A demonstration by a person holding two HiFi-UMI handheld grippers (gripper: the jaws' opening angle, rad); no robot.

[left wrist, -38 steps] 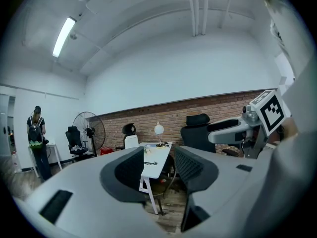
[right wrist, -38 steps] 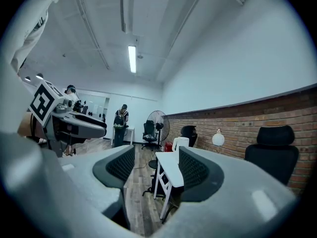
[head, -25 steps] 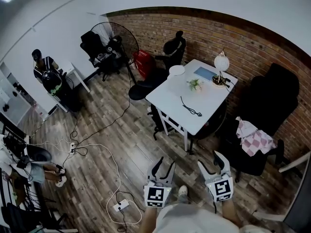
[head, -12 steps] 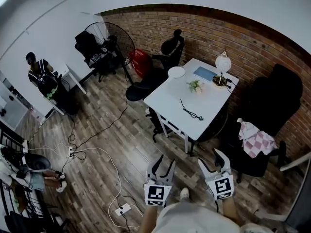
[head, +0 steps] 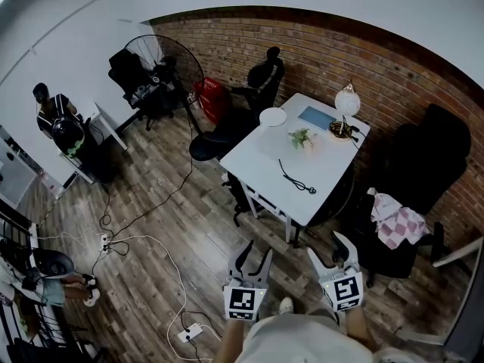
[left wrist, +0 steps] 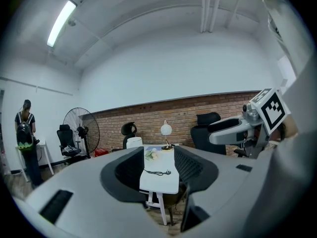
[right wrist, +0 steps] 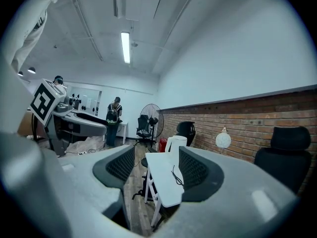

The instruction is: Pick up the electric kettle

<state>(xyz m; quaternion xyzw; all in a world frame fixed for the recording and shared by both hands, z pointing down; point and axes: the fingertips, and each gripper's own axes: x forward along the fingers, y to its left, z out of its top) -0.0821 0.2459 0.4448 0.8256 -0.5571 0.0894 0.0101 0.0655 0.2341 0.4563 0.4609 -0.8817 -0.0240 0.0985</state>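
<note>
The white electric kettle (head: pixel 273 116) stands on the far left corner of the white table (head: pixel 265 161), well ahead of both grippers. My left gripper (head: pixel 256 255) is held low over the wooden floor, open, with nothing between its jaws. Beside it my right gripper (head: pixel 328 249) is also open and empty. In the left gripper view the kettle (left wrist: pixel 133 142) shows just above the left jaw, and the left gripper (left wrist: pixel 158 165) frames the table. From the right gripper (right wrist: pixel 156 165) the kettle (right wrist: pixel 176 144) appears at the table's far end.
On the table lie a black cable (head: pixel 296 178), flowers (head: pixel 302 137), a blue pad (head: pixel 314 116) and a globe lamp (head: pixel 345 100). Black office chairs (head: pixel 412 172) ring it, one with a checkered cloth (head: pixel 397 221). Cords and a power strip (head: pixel 189 330) lie on the floor; a fan (head: pixel 155 59) and a person (head: pixel 53 112) stand at the left.
Both grippers have travelled forward with me toward the table, side by side. Things on the floor have slid left and down in view. The jaws look the same.
</note>
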